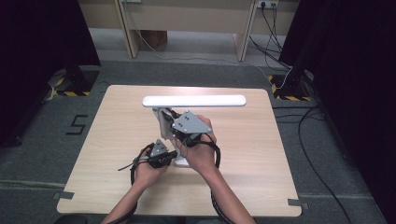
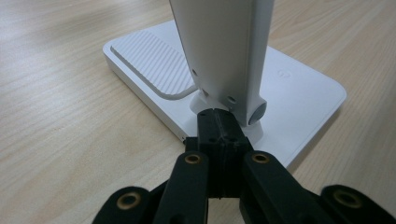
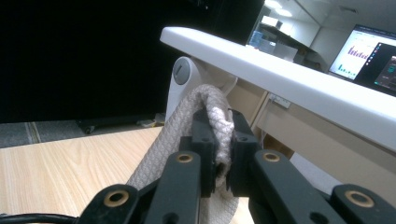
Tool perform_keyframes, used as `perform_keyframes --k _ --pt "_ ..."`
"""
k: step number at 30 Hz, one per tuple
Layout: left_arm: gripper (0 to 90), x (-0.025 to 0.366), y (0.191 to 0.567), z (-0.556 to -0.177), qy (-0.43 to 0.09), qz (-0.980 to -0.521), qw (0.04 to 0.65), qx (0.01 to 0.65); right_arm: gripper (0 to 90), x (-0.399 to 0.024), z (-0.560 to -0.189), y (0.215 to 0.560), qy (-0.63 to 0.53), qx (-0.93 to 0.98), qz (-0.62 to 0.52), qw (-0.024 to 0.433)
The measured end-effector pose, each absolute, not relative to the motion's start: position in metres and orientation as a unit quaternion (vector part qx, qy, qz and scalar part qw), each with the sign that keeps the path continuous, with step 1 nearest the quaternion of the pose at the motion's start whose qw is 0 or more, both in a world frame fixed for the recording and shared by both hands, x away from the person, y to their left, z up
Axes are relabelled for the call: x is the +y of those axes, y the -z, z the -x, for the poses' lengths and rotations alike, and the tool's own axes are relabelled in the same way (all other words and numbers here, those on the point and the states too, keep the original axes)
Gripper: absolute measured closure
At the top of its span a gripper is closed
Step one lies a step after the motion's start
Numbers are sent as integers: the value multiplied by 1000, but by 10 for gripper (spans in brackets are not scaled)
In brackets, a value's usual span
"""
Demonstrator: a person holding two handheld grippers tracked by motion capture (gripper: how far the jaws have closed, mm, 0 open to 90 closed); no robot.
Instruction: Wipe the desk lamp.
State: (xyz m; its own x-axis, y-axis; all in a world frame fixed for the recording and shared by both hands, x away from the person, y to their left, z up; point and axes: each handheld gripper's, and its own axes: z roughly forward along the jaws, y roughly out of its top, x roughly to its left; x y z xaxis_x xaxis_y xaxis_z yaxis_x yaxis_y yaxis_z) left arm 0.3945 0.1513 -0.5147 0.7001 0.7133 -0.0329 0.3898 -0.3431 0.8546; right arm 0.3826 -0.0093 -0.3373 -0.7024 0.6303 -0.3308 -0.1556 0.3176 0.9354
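Desk lamp (image 1: pixel 194 101) handling: both grippers engaged.
Right gripper (image 3: pixel 223 128) pinches braided cord (image 3: pixel 184 126) looped against the upright arm; left gripper (image 2: pixel 223 128), pressed together, rests on lamp base (image 2: pixel 299 98) below.

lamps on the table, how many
1: a white desk lamp near the table's middle, its base by the left gripper and its arm by the right gripper.

White desk lamp (image 1: pixel 194 101) with ribbed base (image 2: pixel 154 65), beige diamond-weave cord (image 3: pixel 187 121), pale woodgrain table (image 1: pixel 116 135).
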Motion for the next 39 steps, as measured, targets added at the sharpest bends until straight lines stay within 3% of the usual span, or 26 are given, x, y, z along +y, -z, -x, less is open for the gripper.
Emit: perform_keyframes --k 39 --pt "894 146 514 -393 -189 -803 450 342 851 -15 -384 354 -544 744 -186 341"
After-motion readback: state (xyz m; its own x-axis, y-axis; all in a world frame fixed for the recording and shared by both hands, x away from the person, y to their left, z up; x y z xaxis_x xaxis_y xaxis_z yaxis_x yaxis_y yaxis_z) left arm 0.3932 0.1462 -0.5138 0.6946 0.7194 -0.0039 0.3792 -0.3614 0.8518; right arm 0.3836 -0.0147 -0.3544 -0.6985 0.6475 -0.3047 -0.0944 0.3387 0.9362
